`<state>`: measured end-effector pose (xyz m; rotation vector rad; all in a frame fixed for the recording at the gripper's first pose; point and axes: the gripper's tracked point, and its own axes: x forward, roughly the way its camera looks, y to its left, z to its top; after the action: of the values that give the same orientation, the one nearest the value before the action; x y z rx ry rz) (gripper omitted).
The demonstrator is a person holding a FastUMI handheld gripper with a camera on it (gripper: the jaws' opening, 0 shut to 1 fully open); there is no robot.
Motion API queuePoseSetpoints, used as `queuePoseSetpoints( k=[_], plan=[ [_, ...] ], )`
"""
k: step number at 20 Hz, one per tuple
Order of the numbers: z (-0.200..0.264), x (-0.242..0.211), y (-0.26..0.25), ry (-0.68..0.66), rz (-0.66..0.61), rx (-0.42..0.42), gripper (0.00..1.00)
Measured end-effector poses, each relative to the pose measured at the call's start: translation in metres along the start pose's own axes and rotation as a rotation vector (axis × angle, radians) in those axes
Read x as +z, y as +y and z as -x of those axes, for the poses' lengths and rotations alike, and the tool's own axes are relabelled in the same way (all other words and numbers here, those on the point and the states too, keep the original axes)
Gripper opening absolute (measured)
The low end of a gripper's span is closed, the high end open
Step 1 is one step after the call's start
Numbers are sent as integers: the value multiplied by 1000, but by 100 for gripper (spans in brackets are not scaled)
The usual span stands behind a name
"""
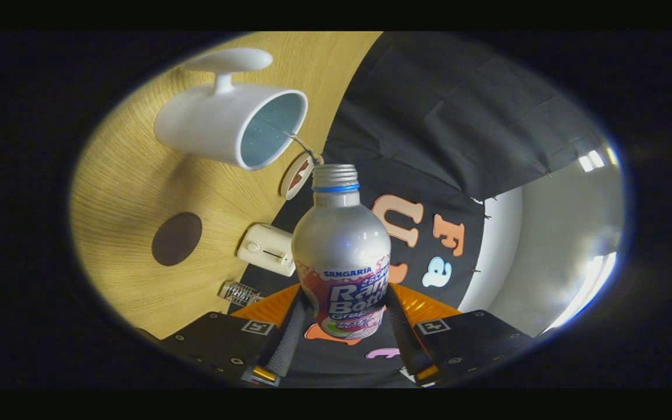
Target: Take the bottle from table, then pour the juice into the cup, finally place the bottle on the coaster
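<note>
Gripper view: bottle (342, 256) between tongs (342, 326).

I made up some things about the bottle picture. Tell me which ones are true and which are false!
1. The gripper holds the bottle between its two fingers. True.
2. The bottle's cap is off. False: a cap sits on its neck.
3. The cup is white. True.
4. The cup is full of juice. False: no juice shows inside it.
5. The bottle stands on the coaster. False: the dark round coaster lies bare on the wooden table, apart from the bottle.
</note>
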<state>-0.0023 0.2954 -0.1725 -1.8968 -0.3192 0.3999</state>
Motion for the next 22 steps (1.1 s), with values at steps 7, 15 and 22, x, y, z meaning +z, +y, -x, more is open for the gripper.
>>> queuePoseSetpoints(
  k=[7, 15, 22],
  plan=[
    [-5, -4, -8, -10, 25, -16, 73],
    [-7, -3, -14, -22, 42, -29, 73],
    [-2, 7, -7, -49, 58, -10, 73]
  ],
)
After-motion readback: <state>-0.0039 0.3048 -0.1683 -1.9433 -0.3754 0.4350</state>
